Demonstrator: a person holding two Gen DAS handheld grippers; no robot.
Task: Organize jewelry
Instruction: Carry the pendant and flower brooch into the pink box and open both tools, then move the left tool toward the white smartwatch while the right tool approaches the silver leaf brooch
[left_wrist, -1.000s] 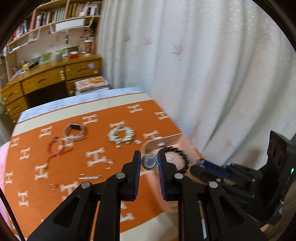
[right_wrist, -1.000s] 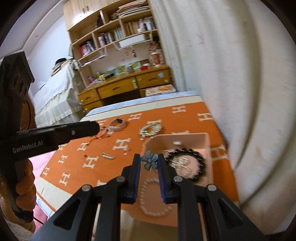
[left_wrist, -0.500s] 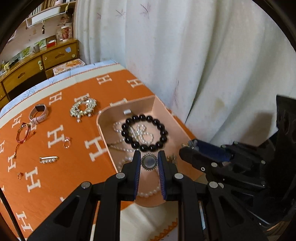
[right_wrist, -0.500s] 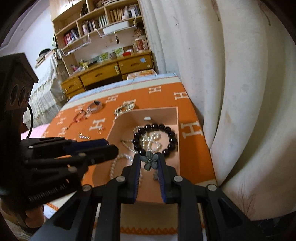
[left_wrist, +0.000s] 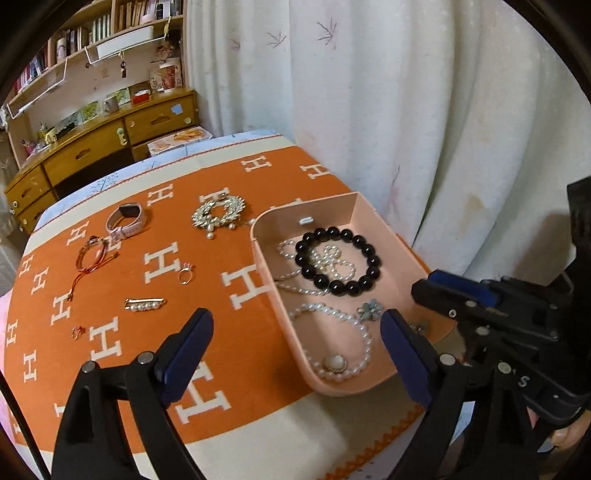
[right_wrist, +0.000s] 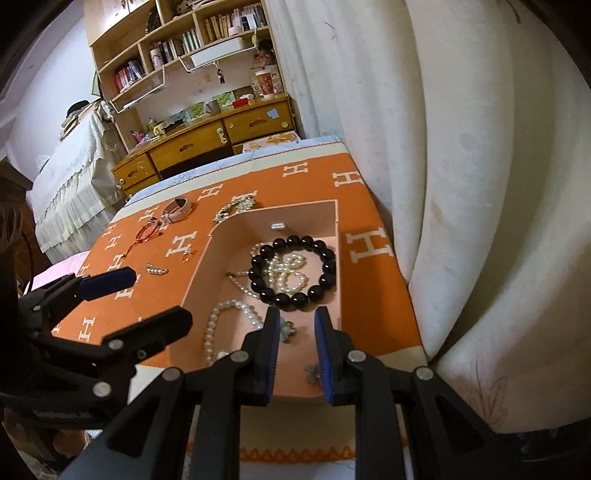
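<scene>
Round brooch (left_wrist: 335, 363) lies between spread left tongs (left_wrist: 295, 343).

left tool (left_wrist: 297, 334): spread wide, empty | right tool (right_wrist: 295, 325): parted, empty

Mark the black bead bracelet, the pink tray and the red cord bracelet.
black bead bracelet (left_wrist: 372, 260), left wrist view, on a right-side bead.
pink tray (left_wrist: 264, 258), left wrist view, on its left wall.
red cord bracelet (left_wrist: 79, 258), left wrist view, on the loop's left side.
</scene>
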